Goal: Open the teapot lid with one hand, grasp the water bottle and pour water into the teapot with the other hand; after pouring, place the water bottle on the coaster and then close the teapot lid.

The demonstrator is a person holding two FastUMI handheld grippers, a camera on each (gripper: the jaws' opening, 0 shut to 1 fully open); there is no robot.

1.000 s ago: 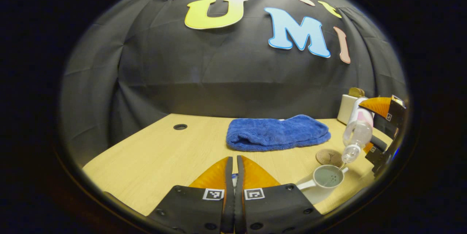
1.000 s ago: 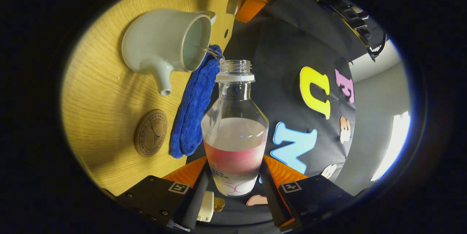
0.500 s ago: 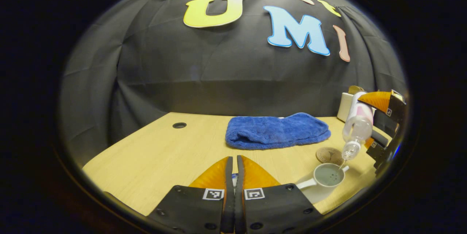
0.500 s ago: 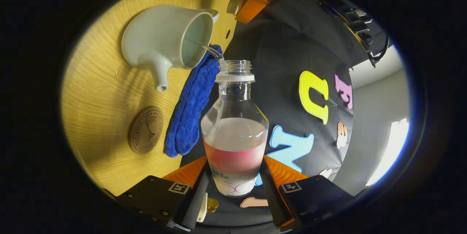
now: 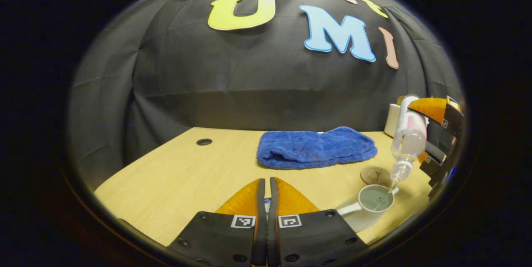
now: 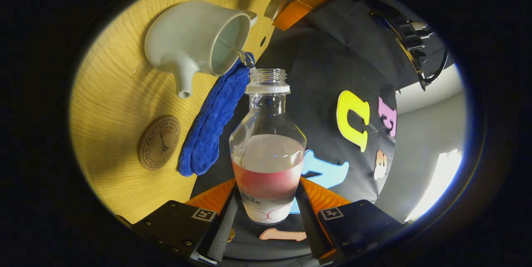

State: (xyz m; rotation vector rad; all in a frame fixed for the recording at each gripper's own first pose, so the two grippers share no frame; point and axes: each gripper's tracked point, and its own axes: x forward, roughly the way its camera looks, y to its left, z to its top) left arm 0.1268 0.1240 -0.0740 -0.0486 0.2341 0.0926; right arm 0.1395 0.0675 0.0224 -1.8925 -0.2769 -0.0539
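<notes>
Water bottle (image 6: 267,150) clamped between right gripper (image 6: 266,213) fingers (tipped over teapot (image 6: 195,42))

We see the water bottle (image 6: 267,142), clear plastic with a pink label band and no cap, tipped mouth-down over the teapot (image 6: 195,42); a thin stream of water runs from its neck into the pot. The teapot, a pale ceramic one with a short spout, stands upright on the wooden table with its top open and water inside (image 5: 375,199). The teapot lid (image 6: 274,6) is held aloft, away from the pot. The round brown coaster (image 6: 159,142) lies flat and bare just beside the teapot.
</notes>
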